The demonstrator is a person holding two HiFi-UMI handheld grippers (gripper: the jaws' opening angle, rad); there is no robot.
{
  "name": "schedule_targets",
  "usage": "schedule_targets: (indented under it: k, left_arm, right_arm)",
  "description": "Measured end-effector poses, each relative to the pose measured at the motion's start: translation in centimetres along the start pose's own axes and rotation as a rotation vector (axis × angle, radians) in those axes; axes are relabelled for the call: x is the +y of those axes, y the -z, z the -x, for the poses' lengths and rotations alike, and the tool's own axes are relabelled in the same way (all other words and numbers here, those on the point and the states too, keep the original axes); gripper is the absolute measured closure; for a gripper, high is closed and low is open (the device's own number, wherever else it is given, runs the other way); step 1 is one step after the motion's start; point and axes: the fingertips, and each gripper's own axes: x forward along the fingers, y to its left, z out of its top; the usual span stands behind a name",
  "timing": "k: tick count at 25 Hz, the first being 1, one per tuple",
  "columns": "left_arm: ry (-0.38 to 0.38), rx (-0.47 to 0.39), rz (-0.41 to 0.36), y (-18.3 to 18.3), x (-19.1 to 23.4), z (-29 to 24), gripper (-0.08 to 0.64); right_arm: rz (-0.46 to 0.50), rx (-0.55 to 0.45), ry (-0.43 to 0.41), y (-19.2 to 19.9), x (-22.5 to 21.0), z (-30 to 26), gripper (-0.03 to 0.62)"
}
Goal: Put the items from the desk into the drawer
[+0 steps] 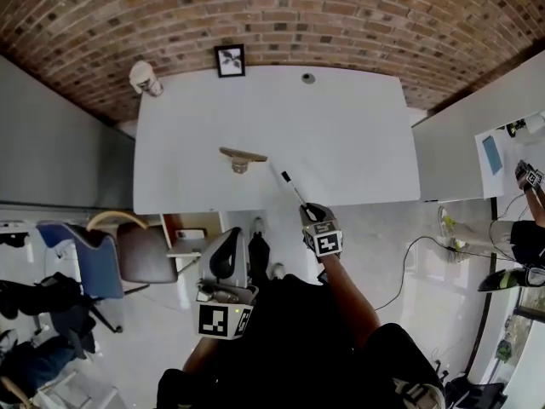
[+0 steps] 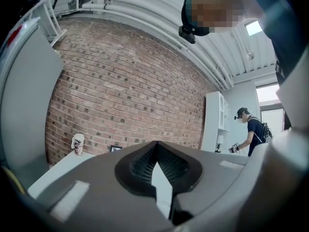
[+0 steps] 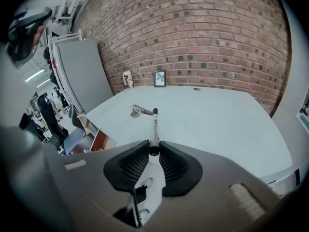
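Right gripper (image 1: 308, 210) (image 3: 154, 149) pinches a marker (image 1: 291, 186) (image 3: 155, 127) by its lower end, both pads pressed on the barrel. Its black cap points away from me, over the near part of the white desk (image 1: 358, 135) (image 3: 217, 120). From the head view the marker crosses the desk's near edge, with the gripper tilted down towards it. I can't tell whether the marker clears the desk top.

Left gripper (image 1: 228, 245) (image 2: 157, 151) hangs low and off the desk at my left. Its jaws are pressed together at the tips with nothing between them, and it faces the brick wall (image 2: 125, 91).

One clip (image 1: 242, 157) (image 3: 138, 111) lies near the desk's middle, close to the marker's cap but apart from it. A paper cup (image 1: 146, 78) (image 2: 77, 144) (image 3: 128, 79) stands at the far left corner. A small picture frame (image 1: 230, 60) (image 3: 160, 78) stands at the back edge against the wall.

The drawer (image 1: 189, 228) (image 3: 99, 140) is open below the desk's near left edge. It is brown inside, and something white lies in it that I can't make out. The left gripper is just beside it in the head view.

Off to the right, well apart from me, another person (image 1: 524, 228) (image 2: 253, 132) stands at a second white table (image 1: 490, 173).
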Motion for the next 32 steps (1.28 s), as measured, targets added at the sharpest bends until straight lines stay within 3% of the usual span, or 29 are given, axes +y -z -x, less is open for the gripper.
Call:
schedule_targets:
  k: [9, 17, 32]
  left_arm:
    - [-0.083, -0.039, -0.031, -0.7, -3.5, 8.8, 0.54]
    - [-0.178, -0.046, -0.035, -1.2, -3.1, 14.7, 0.54]
    - [-0.34, -0.094, -0.015, -2.0, 3.4, 22.5, 0.54]
  right_arm:
    - [0.076, -0.065, -0.069, 2.5, 4.8, 6.3, 0.52]
    - [0.159, -0.1, -0.141, 3.2, 10.6, 9.1, 0.52]
    - [0.28, -0.103, -0.248, 1.9, 20.2, 8.9, 0.52]
